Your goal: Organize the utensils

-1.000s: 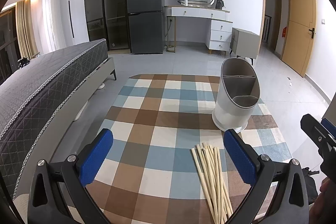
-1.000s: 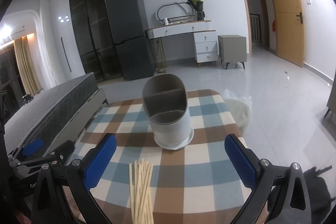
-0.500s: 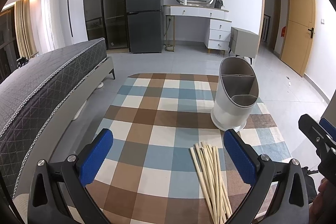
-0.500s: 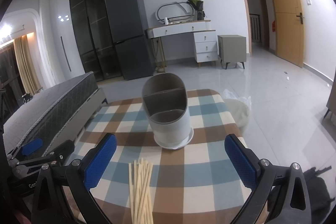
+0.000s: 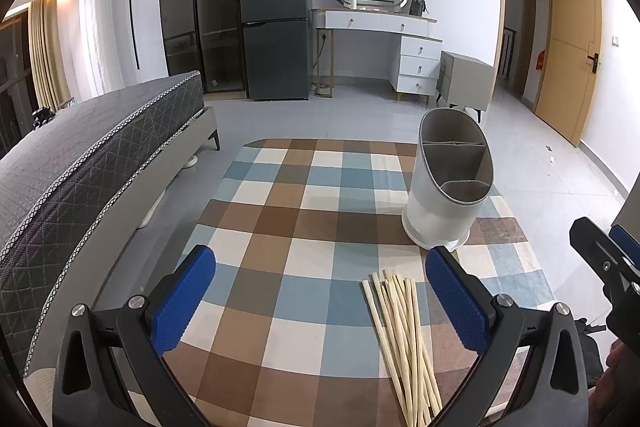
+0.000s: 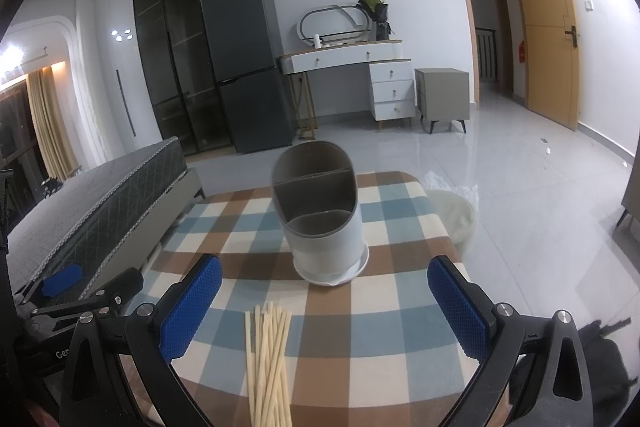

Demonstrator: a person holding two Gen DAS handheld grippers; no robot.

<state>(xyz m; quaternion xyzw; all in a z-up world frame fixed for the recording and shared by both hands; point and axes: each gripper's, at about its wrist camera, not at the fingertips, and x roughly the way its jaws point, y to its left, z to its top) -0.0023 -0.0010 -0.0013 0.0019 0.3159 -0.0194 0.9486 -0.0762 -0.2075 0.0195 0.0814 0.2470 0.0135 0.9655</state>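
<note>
A bundle of several pale wooden chopsticks (image 5: 404, 339) lies on the checked tablecloth (image 5: 304, 227) near the front edge; it also shows in the right wrist view (image 6: 268, 359). A white utensil holder (image 5: 448, 187) with grey divided compartments stands upright behind them, empty, and is seen in the right wrist view (image 6: 320, 223). My left gripper (image 5: 320, 299) is open and empty above the cloth, left of the chopsticks. My right gripper (image 6: 324, 311) is open and empty, with the chopsticks below between its fingers.
A grey bed (image 5: 80, 171) runs along the left of the table. A white bin (image 6: 456, 219) stands on the floor beyond the table's right edge. A fridge (image 5: 276, 15), a white desk (image 5: 376, 27) and a door (image 5: 568, 59) are far back.
Both grippers stay open. The left wrist view has drifted slightly, so the holder and chopsticks sit a little further left and back; the right view is nearly unchanged.
</note>
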